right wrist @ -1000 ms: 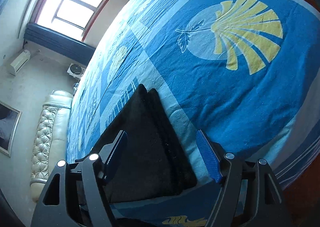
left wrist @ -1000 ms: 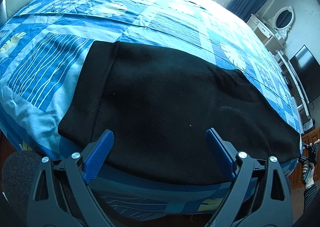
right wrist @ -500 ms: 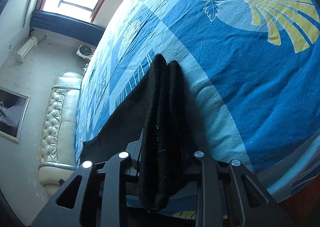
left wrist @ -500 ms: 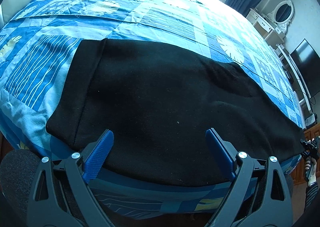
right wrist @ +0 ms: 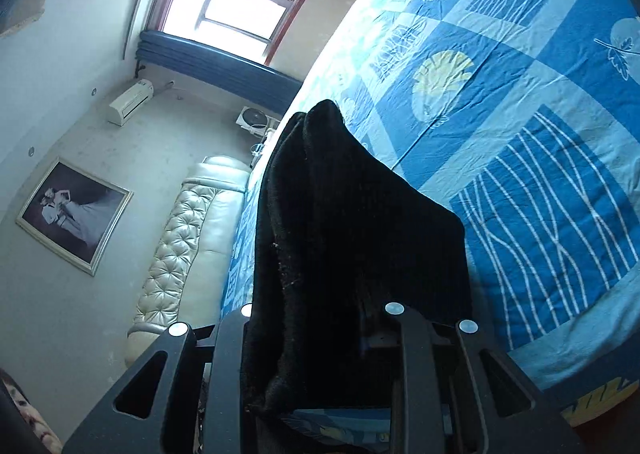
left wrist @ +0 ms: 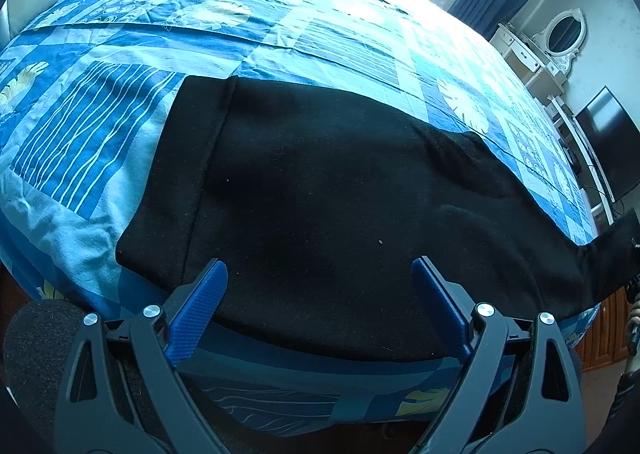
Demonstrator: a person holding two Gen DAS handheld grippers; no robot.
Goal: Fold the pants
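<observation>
Pants [right wrist: 352,238] are clamped at the hem end in the right gripper [right wrist: 320,334], which has closed on that end and lifted it off the bed [right wrist: 540,102] within the last second. Left gripper [left wrist: 320,294] stays spread apart over the waist end, gripping nothing. Judgement: fold 1 toward the waistband is starting.

Left gripper [left wrist: 319,278]: wide open, blue fingers [left wrist: 200,304] spread far apart, nothing between them, tipped down. Right gripper [right wrist: 320,318]: squeezed tight on a bunch of black pants [right wrist: 348,238], lifted up, pointing a little down. At the far right edge of the left view, a hand [left wrist: 633,324] and a bit of sleeve.
</observation>
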